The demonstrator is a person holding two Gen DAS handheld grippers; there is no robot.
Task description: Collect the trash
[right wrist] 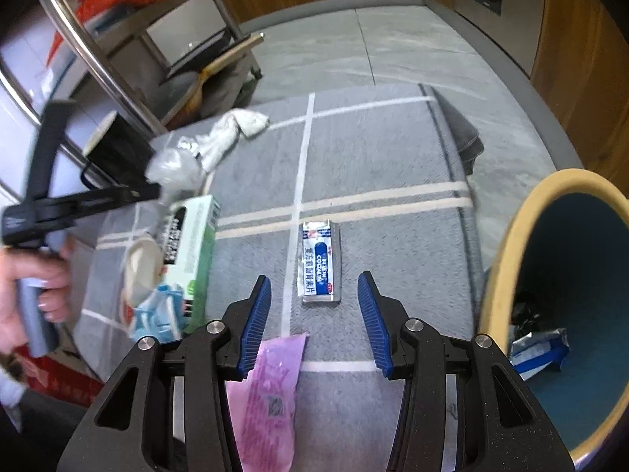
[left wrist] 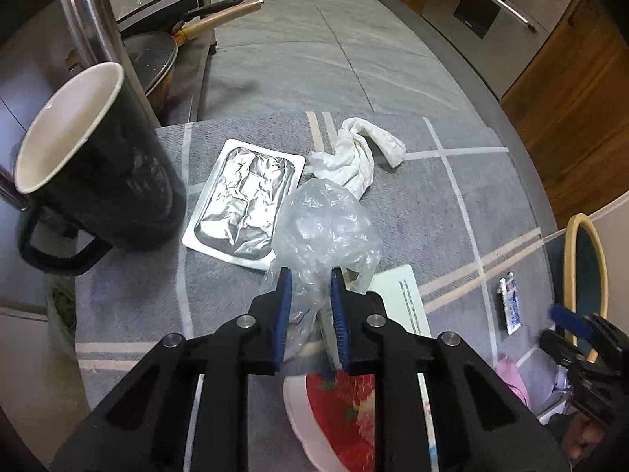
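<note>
On the grey rug [left wrist: 452, 212], at the left, the crumpled clear plastic bag [left wrist: 326, 220] is pinched at its near edge by the left gripper [left wrist: 311, 306], whose jaws are narrowed onto the film. At the centre, the blue-and-white blister pack [right wrist: 320, 261] is seen flat, directly ahead of the right gripper [right wrist: 314, 314], its long axis in line with the fingers; the jaws are held wide, nothing between them. At the far right the open bin [right wrist: 507, 259] is noted, nearest the right gripper.
</note>
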